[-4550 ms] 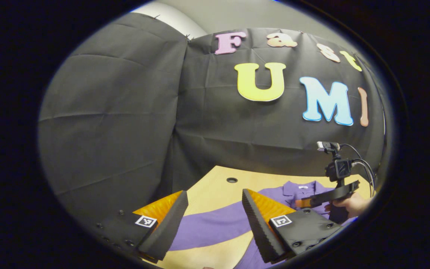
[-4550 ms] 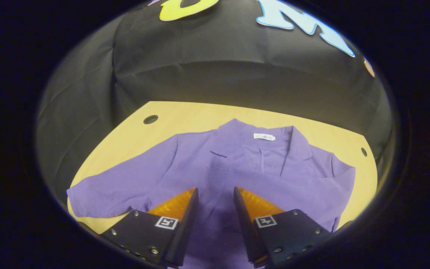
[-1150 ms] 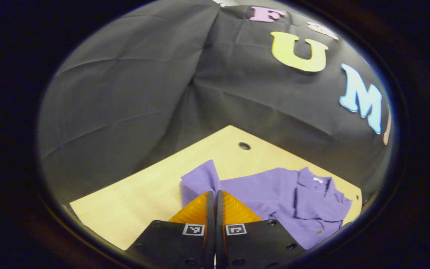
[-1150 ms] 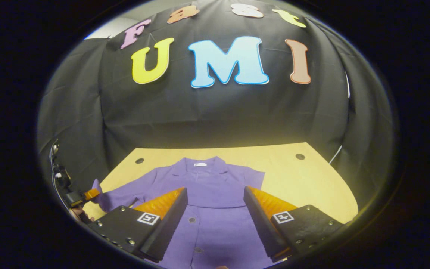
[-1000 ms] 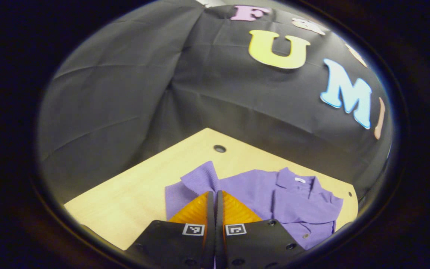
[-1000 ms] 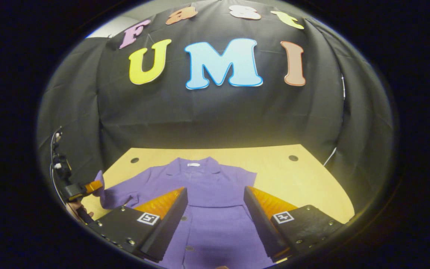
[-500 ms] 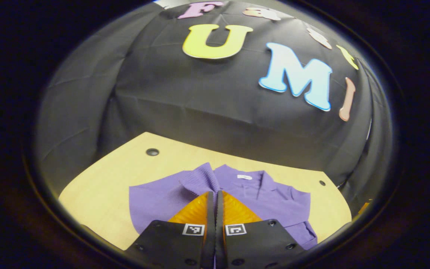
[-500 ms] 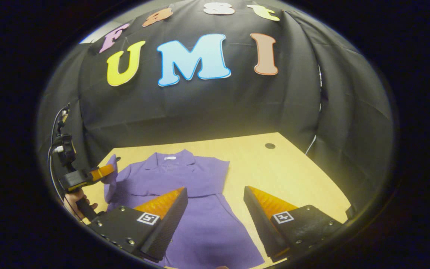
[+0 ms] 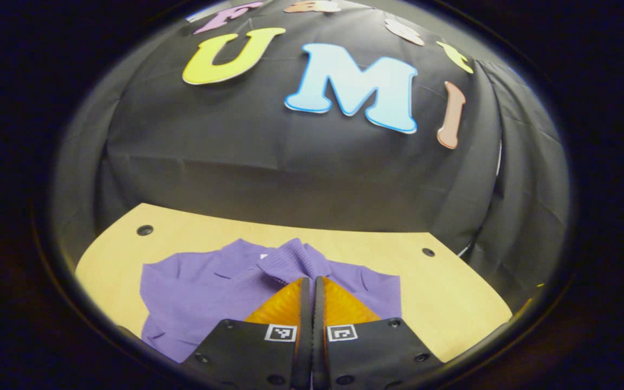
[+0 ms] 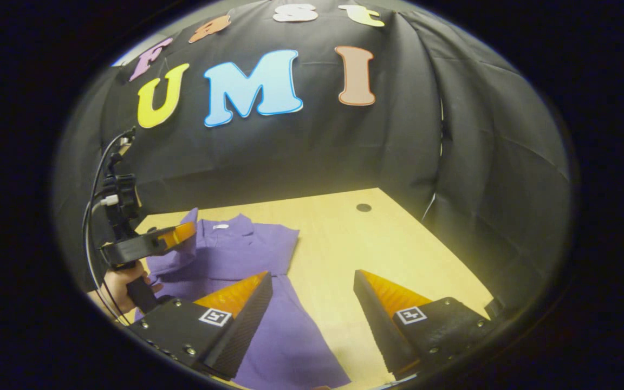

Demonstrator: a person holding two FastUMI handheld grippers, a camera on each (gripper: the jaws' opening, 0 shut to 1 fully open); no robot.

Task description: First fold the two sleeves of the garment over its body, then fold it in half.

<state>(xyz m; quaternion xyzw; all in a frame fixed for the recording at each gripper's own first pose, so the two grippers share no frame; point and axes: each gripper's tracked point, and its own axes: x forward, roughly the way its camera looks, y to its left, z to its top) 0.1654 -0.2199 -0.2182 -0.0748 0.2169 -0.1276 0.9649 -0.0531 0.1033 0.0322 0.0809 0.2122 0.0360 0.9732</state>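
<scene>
Garment (image 9: 203,292) in purple was seen spread on the counter (image 9: 453,303), its right sleeve apparently laid across the body. The left sleeve cuff (image 9: 290,262) was pinched between the closed fingers of the left gripper (image 9: 312,295), lifted over the collar area. The right gripper (image 10: 312,303) was held with fingers apart, nothing between them. If the cuff were released too high, the sleeve could be dropped crooked or bunched.

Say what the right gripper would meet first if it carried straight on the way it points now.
Probably the bare wooden table: the right gripper is open, and the purple garment lies off to its left. Beyond the table is the black cloth wall. Depth is uncertain.
</scene>
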